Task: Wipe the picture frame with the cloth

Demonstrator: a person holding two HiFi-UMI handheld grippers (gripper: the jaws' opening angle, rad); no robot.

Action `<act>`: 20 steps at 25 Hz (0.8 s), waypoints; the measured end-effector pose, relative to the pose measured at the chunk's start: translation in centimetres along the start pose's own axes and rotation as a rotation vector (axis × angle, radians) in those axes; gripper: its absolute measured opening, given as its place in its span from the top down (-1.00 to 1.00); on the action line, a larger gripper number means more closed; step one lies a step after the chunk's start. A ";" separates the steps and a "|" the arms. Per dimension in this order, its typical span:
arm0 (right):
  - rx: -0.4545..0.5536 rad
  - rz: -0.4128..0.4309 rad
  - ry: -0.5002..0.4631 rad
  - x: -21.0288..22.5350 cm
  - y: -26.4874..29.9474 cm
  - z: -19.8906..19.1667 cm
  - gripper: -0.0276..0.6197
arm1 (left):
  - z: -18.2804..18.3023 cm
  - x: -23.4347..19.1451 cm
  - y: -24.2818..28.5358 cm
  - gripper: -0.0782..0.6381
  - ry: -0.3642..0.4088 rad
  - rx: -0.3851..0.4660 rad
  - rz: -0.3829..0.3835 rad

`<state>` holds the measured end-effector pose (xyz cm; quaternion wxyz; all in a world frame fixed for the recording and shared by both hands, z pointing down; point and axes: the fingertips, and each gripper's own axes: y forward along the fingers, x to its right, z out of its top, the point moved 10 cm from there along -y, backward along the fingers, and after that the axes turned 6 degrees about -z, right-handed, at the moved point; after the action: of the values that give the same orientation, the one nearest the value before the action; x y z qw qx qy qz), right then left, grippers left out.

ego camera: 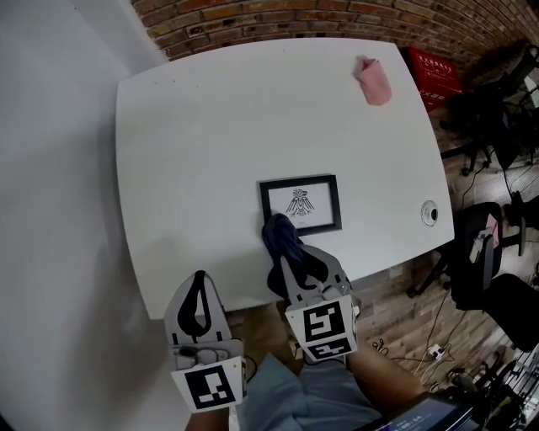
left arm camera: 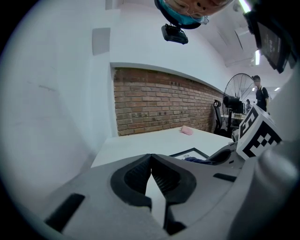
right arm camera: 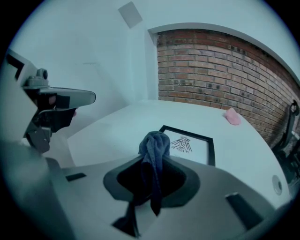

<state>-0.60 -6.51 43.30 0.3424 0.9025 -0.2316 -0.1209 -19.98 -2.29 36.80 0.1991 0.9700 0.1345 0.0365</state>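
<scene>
A black picture frame (ego camera: pixel 301 204) with a bird drawing lies flat on the white table (ego camera: pixel 210 126); it also shows in the right gripper view (right arm camera: pixel 187 143) and the left gripper view (left arm camera: pixel 190 153). My right gripper (ego camera: pixel 282 242) is shut on a dark blue cloth (ego camera: pixel 280 235) bunched at its tip, at the frame's near left corner. The cloth (right arm camera: pixel 153 154) hangs between the jaws. My left gripper (ego camera: pixel 199 282) is shut with nothing in it, at the table's near edge, left of the right one.
A pink cloth (ego camera: pixel 373 82) lies at the table's far right. A round cable port (ego camera: pixel 429 212) sits near the right edge. A brick wall (ego camera: pixel 320 17), a red crate (ego camera: pixel 435 74) and office chairs (ego camera: pixel 488 269) surround the table.
</scene>
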 end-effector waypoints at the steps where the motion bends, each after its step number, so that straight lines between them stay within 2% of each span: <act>1: -0.001 -0.005 0.000 0.2 -0.1 -0.1 0.65 | 0.1 0.1 0.2 0.76 0.002 0.002 -0.005; 20: -0.005 -0.088 0.073 3.9 -1.7 -2.2 0.65 | 1.2 3.0 2.1 0.76 0.056 0.009 -0.084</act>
<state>4.15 -6.13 43.50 0.3474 0.9147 -0.1788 -0.1035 -16.44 -3.72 36.60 0.1921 0.9630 0.1806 0.0549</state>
